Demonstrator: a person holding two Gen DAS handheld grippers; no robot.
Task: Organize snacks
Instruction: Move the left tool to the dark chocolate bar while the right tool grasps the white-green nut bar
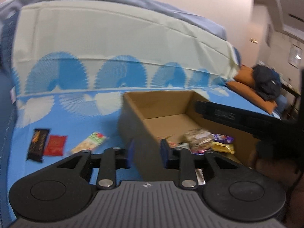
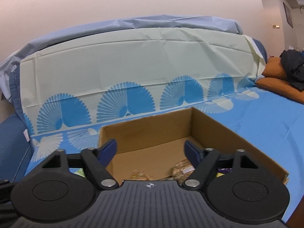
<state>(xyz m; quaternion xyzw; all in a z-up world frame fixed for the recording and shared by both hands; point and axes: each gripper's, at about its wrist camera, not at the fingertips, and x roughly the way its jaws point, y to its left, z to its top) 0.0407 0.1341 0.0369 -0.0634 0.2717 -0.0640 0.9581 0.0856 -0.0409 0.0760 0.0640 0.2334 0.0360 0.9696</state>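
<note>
Three snack packets lie on the blue bedsheet (image 1: 62,121) to the left of the cardboard box (image 1: 133,112): a dark chocolate bar (image 1: 38,145), a red packet (image 1: 55,145) touching its right edge, and a green-and-white packet (image 1: 89,144) a little further right, nearer the box. Inside the box, at its near end, sit more snacks: a clear bag of brown grainy biscuits (image 1: 198,138), a purple wrapper (image 1: 222,138) and a yellow packet (image 1: 223,147) beside it. The far half of the box floor is bare cardboard.

The left gripper (image 1: 146,152) straddles the box's near left wall, one blue finger outside and one inside; the fingers are narrowly apart and I cannot tell whether they pinch the wall. The right gripper (image 2: 151,153) hovers over the box's near end with its fingers spread and nothing between them. A pale cover with blue fan shapes (image 2: 133,66) drapes behind the box, and orange cushions (image 1: 247,81) lie at the far right.
</note>
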